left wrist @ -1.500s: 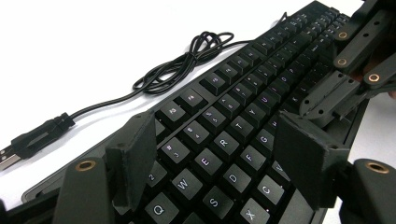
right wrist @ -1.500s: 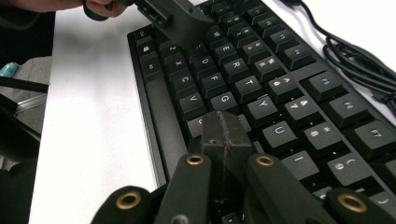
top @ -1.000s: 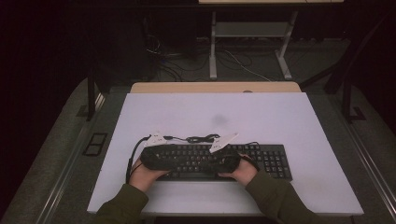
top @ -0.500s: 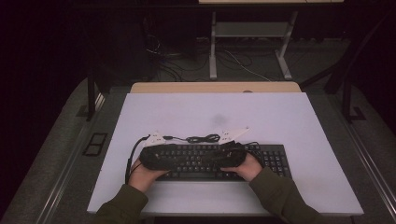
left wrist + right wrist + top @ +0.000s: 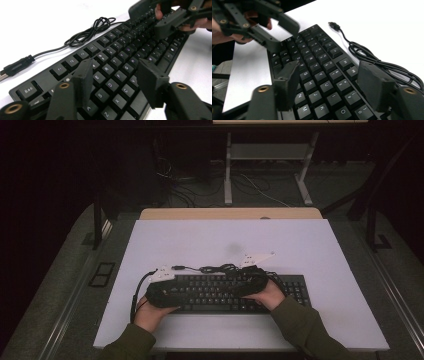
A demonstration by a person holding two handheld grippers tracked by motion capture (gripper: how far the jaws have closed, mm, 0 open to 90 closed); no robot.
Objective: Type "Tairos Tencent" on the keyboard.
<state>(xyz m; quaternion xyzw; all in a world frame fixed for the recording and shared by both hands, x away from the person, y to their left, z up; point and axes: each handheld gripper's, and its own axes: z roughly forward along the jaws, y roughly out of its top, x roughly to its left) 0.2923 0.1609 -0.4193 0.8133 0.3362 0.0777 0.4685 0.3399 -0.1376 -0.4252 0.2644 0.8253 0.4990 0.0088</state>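
1. The keyboard [image 5: 227, 292] lies flat on the near half of the bench [image 5: 200, 240], with its long axis running from left to right in front of the person. Both pairs of tongs stand directly over it, so the keys lie just below and ahead of each pair.
2. The left tongs [image 5: 115, 75] hover over the left letter keys, near the end with the escape key. Their jaws have just been closing, but the pads press on nothing; only the key tops show in the gap between them, so I judge them released.
3. The right tongs [image 5: 329, 82] hover over the right letter keys. Their jaws have just been opening and they now stand wide and released, also with nothing gripped.
4. Each hand is nearer to its own end of the keyboard; the left hand [image 5: 150, 312] is at the left end, while the right hand [image 5: 267, 295] stops short of the number pad.
5. The keyboard is a black plastic slab, low and long, with matt square keys and pale letters.
6. Its cable [image 5: 85, 32] is thin, black and rubbery; it lies in a loose bundle on the bench just behind the keyboard and ends in a plug [image 5: 334, 25].
7. The bench top is smooth, pale and plain.
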